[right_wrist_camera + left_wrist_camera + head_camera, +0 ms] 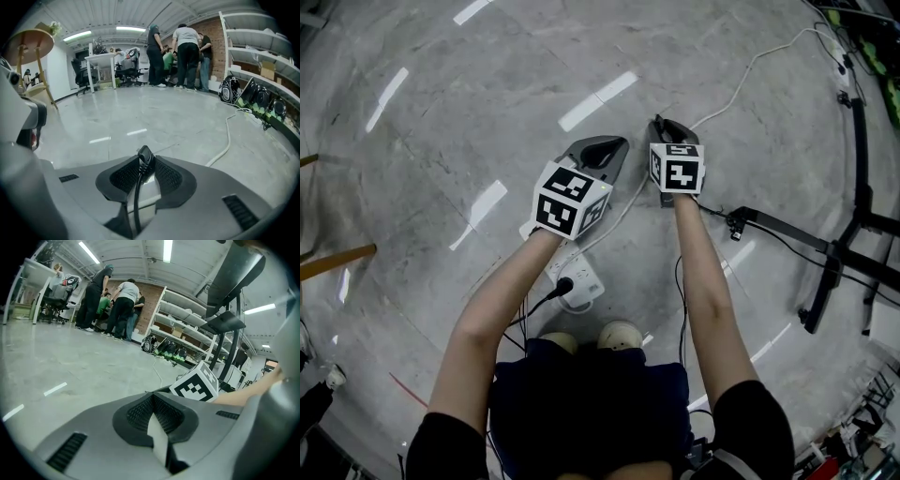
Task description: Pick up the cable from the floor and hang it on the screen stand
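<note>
My right gripper (667, 124) (145, 158) points down at the floor and is shut on the plug end of a thin black cable (137, 197). The plug stands up between the pads, and the cable trails back under the gripper. More black cable (717, 214) runs from near my right hand to the black screen stand (853, 234). That stand's legs spread over the floor at the right. My left gripper (617, 146) (152, 399) hovers just to the left, its pads meeting at the tip with nothing between them. The stand's post and screen (234, 319) rise at the right of the left gripper view.
A white power strip (577, 281) lies by the person's feet. Its thick white cable (750, 70) (228, 140) runs off to the far right. Wooden legs (337, 262) stand at the left. Several people (187, 51) gather by metal shelving (262, 65) far off.
</note>
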